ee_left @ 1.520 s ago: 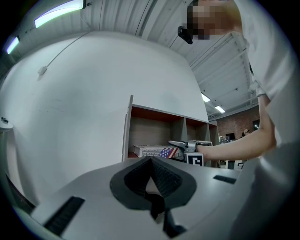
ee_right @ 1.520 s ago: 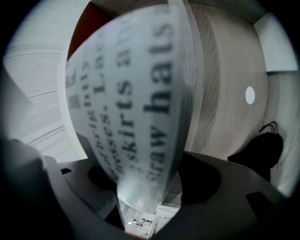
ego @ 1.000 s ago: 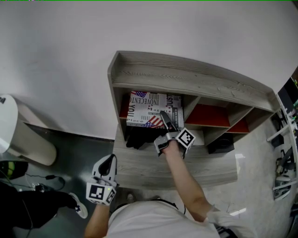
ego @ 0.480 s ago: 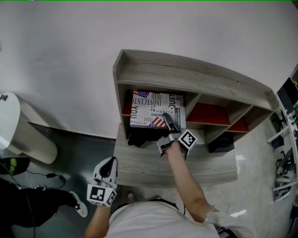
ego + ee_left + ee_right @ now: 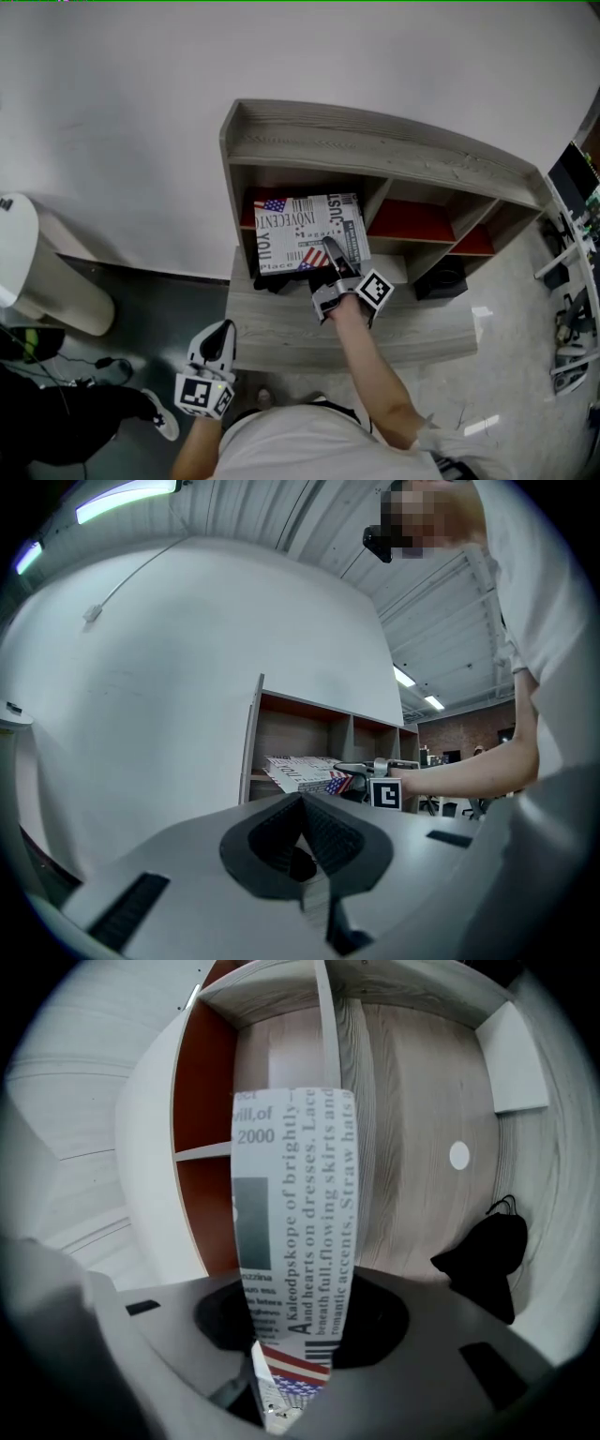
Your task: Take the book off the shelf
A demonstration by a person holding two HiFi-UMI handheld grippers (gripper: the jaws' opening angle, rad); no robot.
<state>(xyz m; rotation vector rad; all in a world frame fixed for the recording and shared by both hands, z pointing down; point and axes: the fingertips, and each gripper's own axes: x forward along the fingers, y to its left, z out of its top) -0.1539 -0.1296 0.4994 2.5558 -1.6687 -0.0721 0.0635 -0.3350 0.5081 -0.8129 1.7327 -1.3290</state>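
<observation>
right grip has the book, pull path runs straight back toward the person

the right gripper (image 5: 330,251) is clamped on the near edge of the book (image 5: 305,230), close to its right corner. in the right gripper view the printed cover runs from between the jaws straight away into the shelf (image 5: 375,155), so the book lies dead ahead of the fingers and in line w/ the gripper's own axis. it sits in the leftmost compartment, front edge poking out over the lower ledge, front end looks tipped up a bit. its wider side runs across the opening, left to right, so the grip is off-centre, toward the right end.

the left gripper (image 5: 217,342) hangs low by the person's left side, well apart from the shelf, jaws together w/ nothing between them. right hand is clearly the nearer one and the only one on the job.

judgement: next move is a straight draw back toward the body along the gripper axis. since the hold is near one corner, the far left end may swing or sag as it clears. a black cloth-like item (image 5: 272,279) lies under the book's left part, could drag along.
</observation>
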